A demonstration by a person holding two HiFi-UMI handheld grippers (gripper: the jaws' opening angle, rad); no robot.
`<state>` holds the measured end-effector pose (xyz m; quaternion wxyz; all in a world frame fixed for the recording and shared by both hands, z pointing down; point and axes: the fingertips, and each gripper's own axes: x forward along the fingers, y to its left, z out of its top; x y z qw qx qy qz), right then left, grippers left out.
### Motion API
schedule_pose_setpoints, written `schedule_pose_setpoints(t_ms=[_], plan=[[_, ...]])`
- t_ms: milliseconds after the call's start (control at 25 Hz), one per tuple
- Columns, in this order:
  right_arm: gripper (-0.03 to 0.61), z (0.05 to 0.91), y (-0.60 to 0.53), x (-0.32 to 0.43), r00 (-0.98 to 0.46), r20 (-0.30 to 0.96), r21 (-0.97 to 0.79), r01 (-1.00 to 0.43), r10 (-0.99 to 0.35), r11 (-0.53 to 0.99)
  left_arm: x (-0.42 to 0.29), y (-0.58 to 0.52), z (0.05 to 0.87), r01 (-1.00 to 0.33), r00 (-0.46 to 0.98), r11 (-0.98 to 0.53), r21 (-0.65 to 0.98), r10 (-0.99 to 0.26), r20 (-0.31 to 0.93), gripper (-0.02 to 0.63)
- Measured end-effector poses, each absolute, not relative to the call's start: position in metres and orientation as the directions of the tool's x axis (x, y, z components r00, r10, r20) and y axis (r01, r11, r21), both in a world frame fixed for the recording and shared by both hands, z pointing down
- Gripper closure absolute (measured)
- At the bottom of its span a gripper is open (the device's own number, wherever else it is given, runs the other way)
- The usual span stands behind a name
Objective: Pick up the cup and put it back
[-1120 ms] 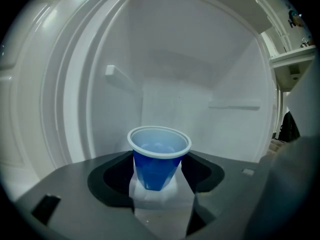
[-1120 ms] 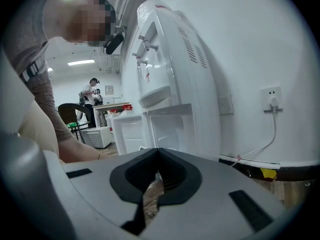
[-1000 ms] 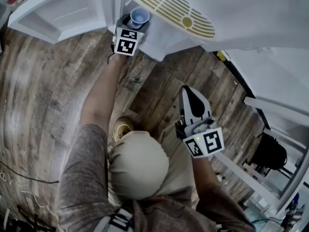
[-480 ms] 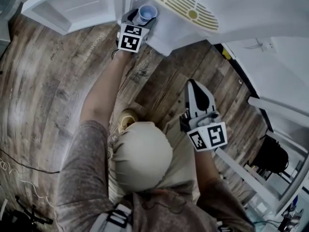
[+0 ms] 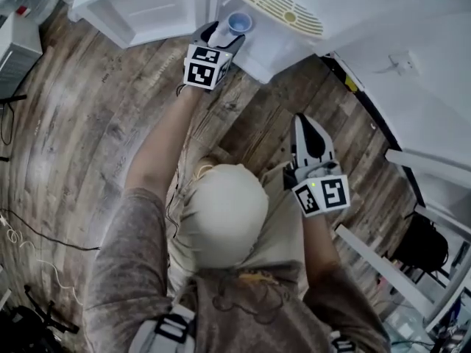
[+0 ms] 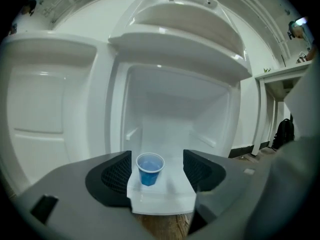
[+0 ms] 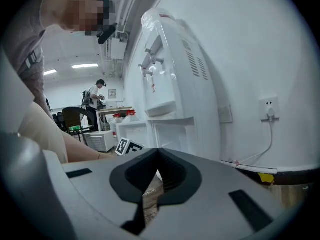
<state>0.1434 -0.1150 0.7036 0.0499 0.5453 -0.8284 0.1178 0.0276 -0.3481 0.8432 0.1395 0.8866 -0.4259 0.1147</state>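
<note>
A small blue cup [image 5: 239,23] [image 6: 149,168] stands upright on the white floor of the open lower compartment [image 6: 165,194] of a water dispenser [image 5: 274,4]. My left gripper [image 5: 223,37] [image 6: 157,156] is open just in front of the cup. In the left gripper view the cup sits in the gap nearer the left jaw, and neither pad presses on it. My right gripper [image 5: 303,121] [image 7: 157,156] hangs over the wooden floor to the right, away from the compartment. It is shut with nothing between its jaws.
The compartment's white door [image 5: 140,9] stands open to the left. Cables [image 5: 29,234] lie on the wood floor at left. A black bag [image 5: 423,245] and white furniture legs [image 5: 383,271] are at right. A wall socket with a cord [image 7: 270,109] is beside the dispenser.
My left gripper has drawn back from the cup, which was between its jaws and now stands beyond their tips on the compartment floor. The right gripper has risen a little.
</note>
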Motion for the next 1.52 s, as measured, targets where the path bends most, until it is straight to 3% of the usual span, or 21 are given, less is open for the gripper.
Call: schedule_pose_setpoints(t_ms=[1120, 1520], plan=[[0.575, 0.619, -0.085, 0.129, -0.452, 0.178, -0.147, -0.891, -0.874, 0.430, -0.048, -0.185, 0.638, -0.794, 0.608, -0.588, 0.157, -0.769, 0.198, 0.316], [0.575, 0.461, -0.102, 0.090, -0.513, 0.213, -0.172, -0.857, -0.831, 0.485, -0.063, -0.166, 0.469, -0.791, 0.611, -0.588, 0.169, -0.768, 0.190, 0.473]])
